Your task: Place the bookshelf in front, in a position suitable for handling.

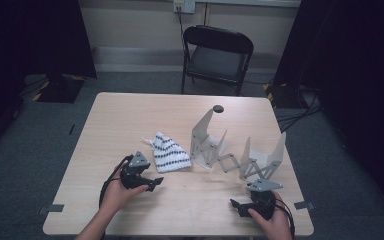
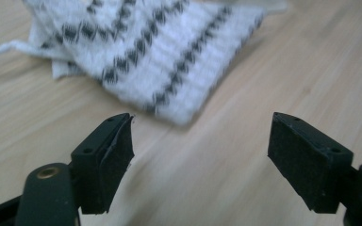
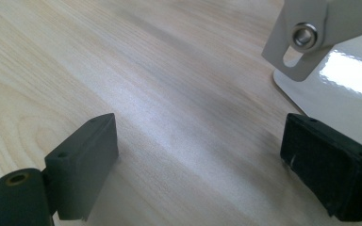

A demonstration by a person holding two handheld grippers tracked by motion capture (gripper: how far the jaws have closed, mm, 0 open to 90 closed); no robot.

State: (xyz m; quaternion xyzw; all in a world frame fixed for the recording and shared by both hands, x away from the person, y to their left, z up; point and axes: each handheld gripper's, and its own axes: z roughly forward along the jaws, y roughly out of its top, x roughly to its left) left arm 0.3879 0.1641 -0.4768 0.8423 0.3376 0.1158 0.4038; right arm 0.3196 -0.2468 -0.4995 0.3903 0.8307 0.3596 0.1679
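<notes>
1. Left gripper (image 1: 152, 184) hovers low over the table (image 1: 130, 115), jaws spread wide, nothing between them.
2. The striped knit cloth (image 1: 170, 154) lies just beyond, at its one o'clock, untouched.
3. Right gripper (image 1: 236, 205) gapes open and empty; the grey folding rack (image 1: 240, 157) stands at its twelve o'clock.

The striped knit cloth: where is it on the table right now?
In the high view, the striped knit cloth lies left of centre on the table, between the left tongs and the grey folding rack.
</notes>
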